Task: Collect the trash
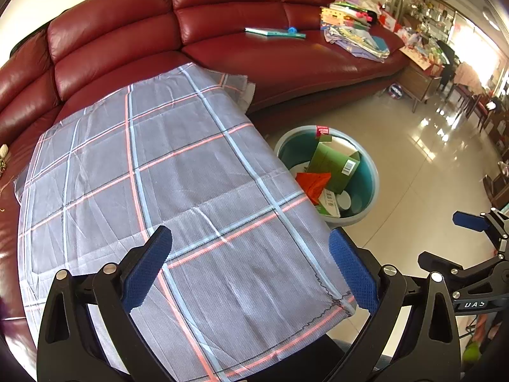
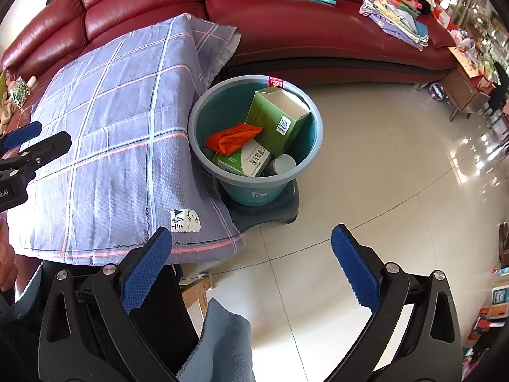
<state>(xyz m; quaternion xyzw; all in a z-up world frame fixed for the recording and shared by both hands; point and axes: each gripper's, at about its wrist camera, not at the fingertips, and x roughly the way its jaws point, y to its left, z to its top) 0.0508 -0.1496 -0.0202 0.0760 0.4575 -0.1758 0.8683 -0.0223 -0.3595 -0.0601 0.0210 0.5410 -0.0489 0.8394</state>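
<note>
A teal bucket (image 2: 203, 108) stands on a dark stool (image 2: 270, 210) beside the cloth-covered table. Inside lie a green carton (image 2: 276, 111), an orange wrapper (image 2: 233, 138), a green-white box (image 2: 246, 160) and a white cup (image 2: 284, 163). The same bucket (image 1: 370, 175) shows in the left wrist view, past the table's right edge. My left gripper (image 1: 251, 267) hovers open over the plaid cloth (image 1: 159, 175), nothing between its fingers. My right gripper (image 2: 251, 267) is open and empty above the floor, short of the bucket.
A red leather sofa (image 1: 222, 16) curves behind the table, with a book (image 1: 275, 32) and a pile of papers and cloth (image 1: 356, 28) on it. Glossy tiled floor (image 2: 381, 191) spreads right. A low wooden cabinet (image 1: 420, 76) and shelves stand far right.
</note>
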